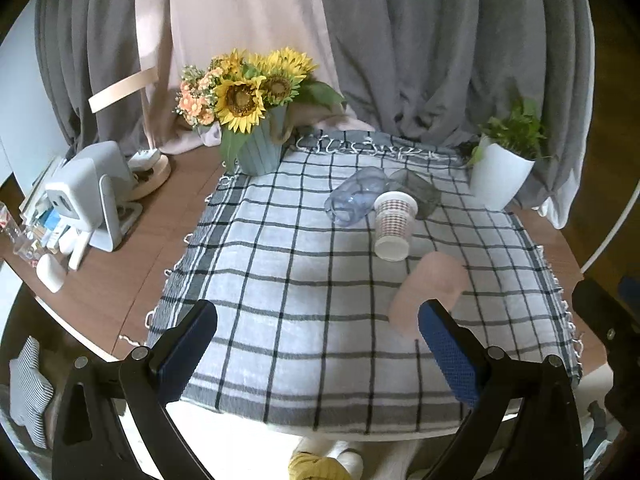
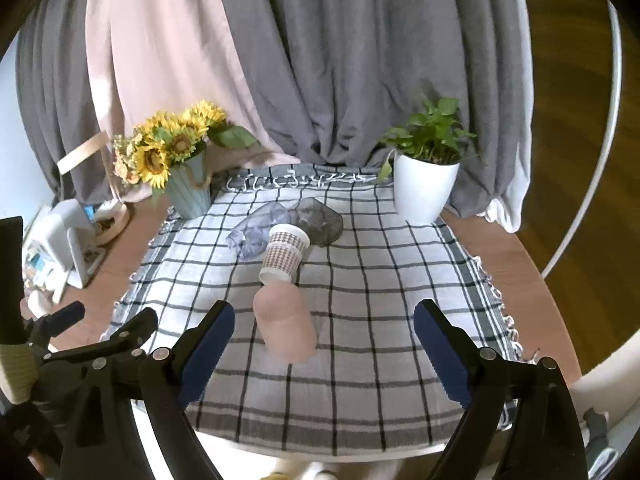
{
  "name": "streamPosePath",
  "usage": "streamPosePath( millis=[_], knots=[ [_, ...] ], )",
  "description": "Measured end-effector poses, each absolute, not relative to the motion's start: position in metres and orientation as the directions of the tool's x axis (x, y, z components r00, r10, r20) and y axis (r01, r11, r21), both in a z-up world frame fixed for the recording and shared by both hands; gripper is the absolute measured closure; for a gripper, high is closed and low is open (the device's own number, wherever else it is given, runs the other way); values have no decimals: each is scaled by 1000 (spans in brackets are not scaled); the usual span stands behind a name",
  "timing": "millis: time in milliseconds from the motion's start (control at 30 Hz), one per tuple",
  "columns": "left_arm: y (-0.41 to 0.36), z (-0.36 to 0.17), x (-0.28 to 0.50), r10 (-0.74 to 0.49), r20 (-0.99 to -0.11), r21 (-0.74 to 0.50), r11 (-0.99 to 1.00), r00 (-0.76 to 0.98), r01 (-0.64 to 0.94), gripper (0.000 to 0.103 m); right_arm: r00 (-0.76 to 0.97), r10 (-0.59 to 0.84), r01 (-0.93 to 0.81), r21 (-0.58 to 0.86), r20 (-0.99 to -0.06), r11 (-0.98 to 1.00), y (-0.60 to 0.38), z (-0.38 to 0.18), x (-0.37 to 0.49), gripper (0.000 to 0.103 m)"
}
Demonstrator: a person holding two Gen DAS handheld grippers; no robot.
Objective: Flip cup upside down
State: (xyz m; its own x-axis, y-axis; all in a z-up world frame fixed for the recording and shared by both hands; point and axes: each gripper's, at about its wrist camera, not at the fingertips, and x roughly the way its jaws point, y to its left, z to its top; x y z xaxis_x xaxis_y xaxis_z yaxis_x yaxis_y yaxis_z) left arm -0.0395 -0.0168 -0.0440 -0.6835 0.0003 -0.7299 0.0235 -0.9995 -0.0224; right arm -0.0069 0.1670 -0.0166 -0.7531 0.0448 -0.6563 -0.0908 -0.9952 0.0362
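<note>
Several cups lie on their sides on the checked cloth (image 1: 280, 280). A pink cup (image 1: 428, 292) lies nearest, also in the right wrist view (image 2: 286, 324). Behind it lies a white paper cup with a red check pattern (image 1: 394, 226) (image 2: 284, 254). Farther back lie a clear bluish cup (image 1: 354, 198) (image 2: 260, 230) and a dark smoky cup (image 1: 418, 192) (image 2: 320, 220). My left gripper (image 1: 320, 344) is open and empty, held near the cloth's front edge, left of the pink cup. My right gripper (image 2: 324, 340) is open and empty, with the pink cup just ahead between its fingers.
A blue vase of sunflowers (image 1: 256, 120) stands at the back left, a white pot with a green plant (image 1: 504, 168) at the back right. Small appliances and clutter (image 1: 84, 200) sit on the brown table (image 1: 132, 264) at left. Grey and pink curtains hang behind.
</note>
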Motion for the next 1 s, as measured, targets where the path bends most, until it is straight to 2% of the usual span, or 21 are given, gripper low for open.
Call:
streamPosePath(
  millis=[333,1000],
  knots=[
    [-3,-23,9,-37,-662,44,-999,-749,10,0,-804,47,-104,62,-593,-993,176,-4,47,11],
    [8,-11,27,1,-640,29,-999,-768,-25,0,-826,61,-119,68,-560,-991,181,1,73,11]
  ],
)
